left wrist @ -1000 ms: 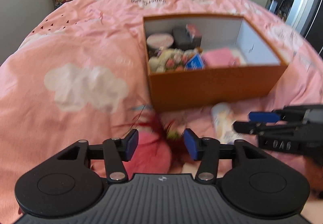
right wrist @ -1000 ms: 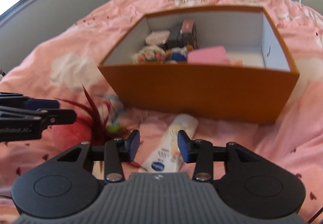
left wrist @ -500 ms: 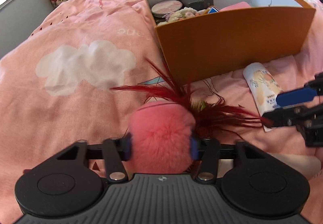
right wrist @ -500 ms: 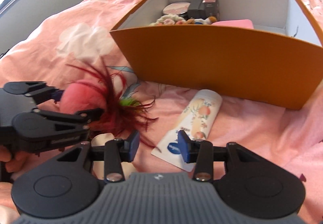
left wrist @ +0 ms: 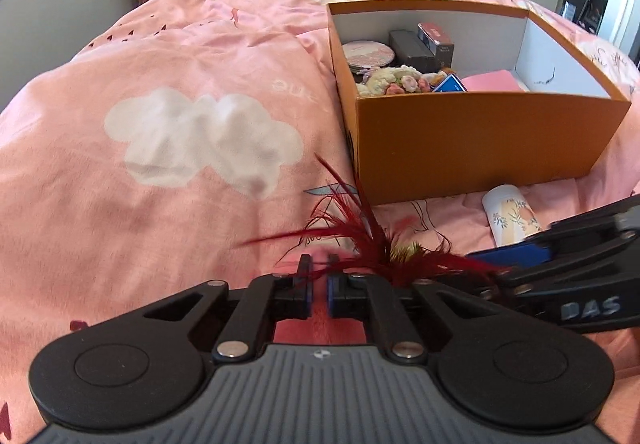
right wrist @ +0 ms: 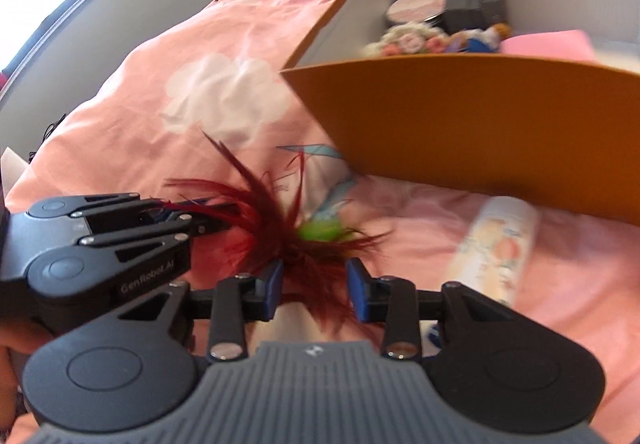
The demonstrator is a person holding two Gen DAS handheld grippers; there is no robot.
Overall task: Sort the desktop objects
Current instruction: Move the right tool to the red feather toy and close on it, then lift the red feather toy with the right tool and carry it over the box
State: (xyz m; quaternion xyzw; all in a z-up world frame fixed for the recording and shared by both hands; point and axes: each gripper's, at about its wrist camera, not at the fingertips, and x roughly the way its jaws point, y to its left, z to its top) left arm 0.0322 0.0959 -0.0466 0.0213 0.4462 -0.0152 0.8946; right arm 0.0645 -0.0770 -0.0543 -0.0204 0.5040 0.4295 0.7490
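the pink cloud-print quilt (left wrist: 192, 132) carries everything, with the open orange cardboard box (left wrist: 480, 140) at far right, already holding small items, and the peach-print white tube (right wrist: 496, 244) lying just near of its front wall. the fluffy pink ball with dark red feathers (left wrist: 360, 240) sits nearest, left of the tube. the left gripper (left wrist: 319, 292) is pressed almost together, pinching the ball's pink fluff; the squeeze looks deep, so lift slowly, keep the feathers trailing free, and clear the box's near wall before lowering inside. the right gripper (right wrist: 314, 286) has just been closing but stands partly spread, feathers between its pads with no visible press; better to ease it right, toward the tube. the left view shows the pinch itself and the whole box interior; the right view shows the feathers' green tuft (right wrist: 320, 230) and more of the tube.
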